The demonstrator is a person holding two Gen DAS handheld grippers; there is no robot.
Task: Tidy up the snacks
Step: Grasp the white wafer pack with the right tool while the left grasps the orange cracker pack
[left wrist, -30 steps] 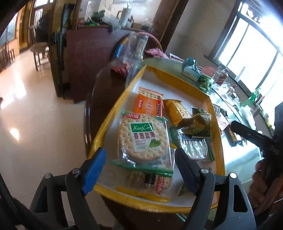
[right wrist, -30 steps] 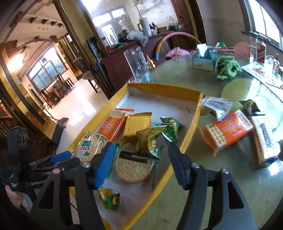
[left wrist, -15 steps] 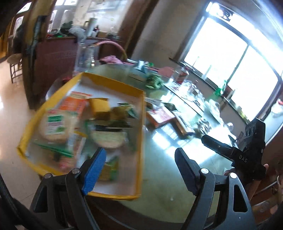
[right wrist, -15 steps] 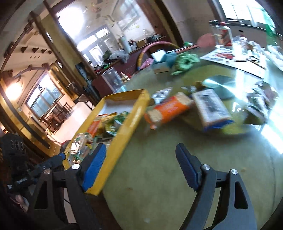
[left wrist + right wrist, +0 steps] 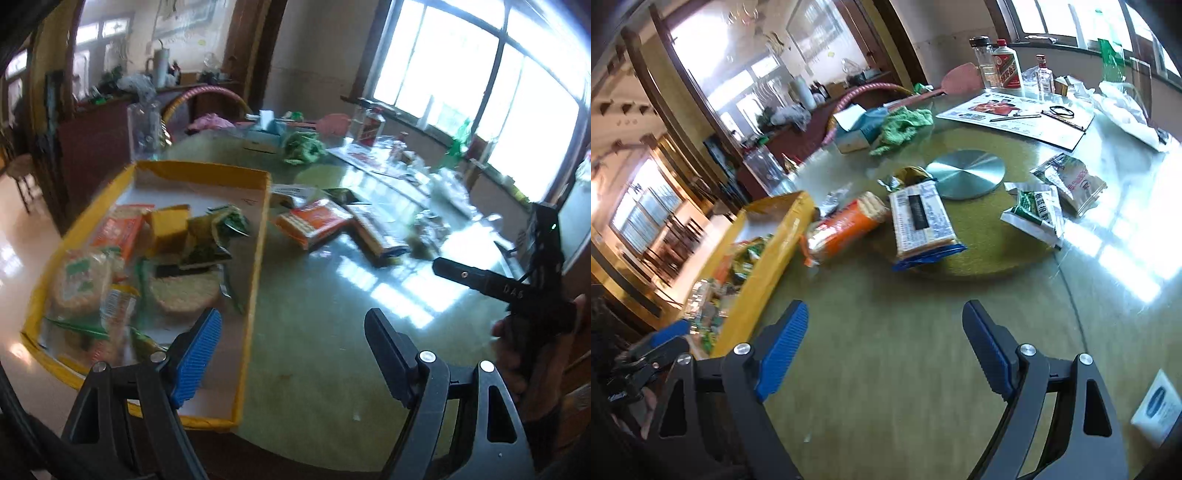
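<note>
Our right gripper [image 5: 882, 354], jaws opening and empty, and our spread, empty left gripper [image 5: 291, 354] face loose packets like the orange biscuit pack [image 5: 846, 230] beside the yellow tray's [image 5: 753, 284] edge, presumably to collect them.

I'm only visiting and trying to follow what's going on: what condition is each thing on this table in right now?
Yellow tray: partly filled with snack packs.
Orange cracker pack: on its side on the table, outside the tray.
Blue-edged cracker pack: flat on the table.
Green snack bag: on the table, crumpled.
Left hand-held gripper: open, empty.
Right hand-held gripper: opening, empty.
</note>
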